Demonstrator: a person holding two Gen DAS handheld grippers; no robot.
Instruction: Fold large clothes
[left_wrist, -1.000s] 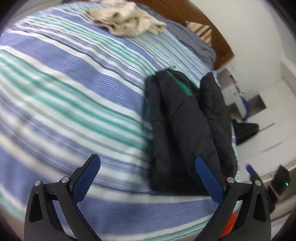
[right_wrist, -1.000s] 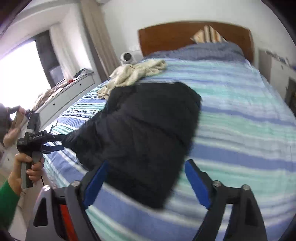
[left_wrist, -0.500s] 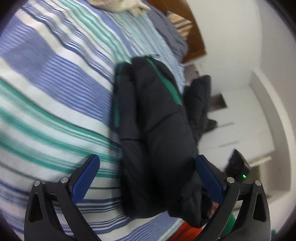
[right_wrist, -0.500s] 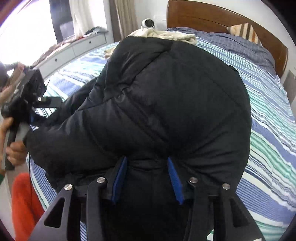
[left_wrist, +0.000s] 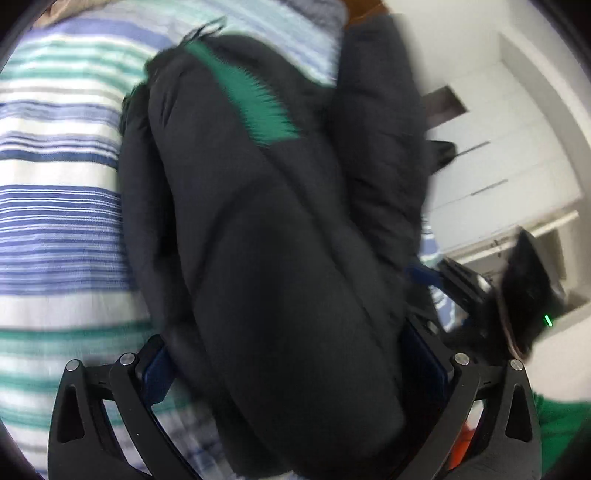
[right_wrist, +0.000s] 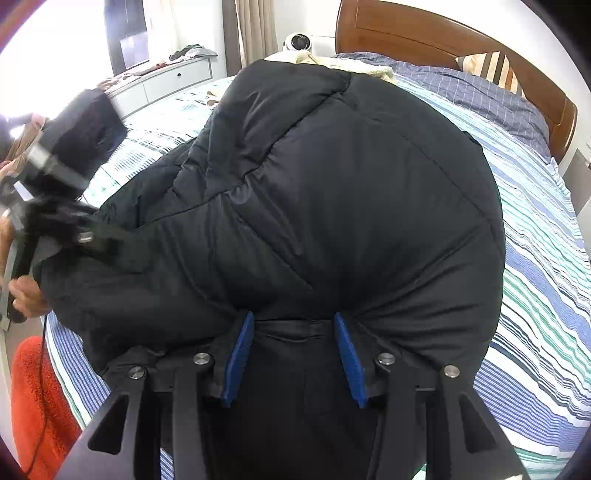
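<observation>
A black padded jacket (right_wrist: 332, 206) with a green lining patch (left_wrist: 258, 107) lies folded lengthwise on the striped bed (right_wrist: 546, 280). My right gripper (right_wrist: 293, 354) is shut on the jacket's near hem, with cloth bunched between its blue pads (right_wrist: 236, 362). My left gripper (left_wrist: 295, 369) stands around the jacket's other near end. Its jaws are wide apart with thick cloth between them, and the picture is blurred. The left gripper also shows at the left of the right wrist view (right_wrist: 59, 184).
A cream garment (right_wrist: 332, 62) lies behind the jacket near the wooden headboard (right_wrist: 443, 40). A striped pillow (right_wrist: 495, 70) leans at the head. An orange cloth (right_wrist: 37, 406) is by the bed's near edge. White cupboards (left_wrist: 498, 155) stand to the right.
Both grippers have moved in onto the jacket's near end. The right one closed on the hem and lifted it; the left one slid forward so the cloth sits between its jaws.
</observation>
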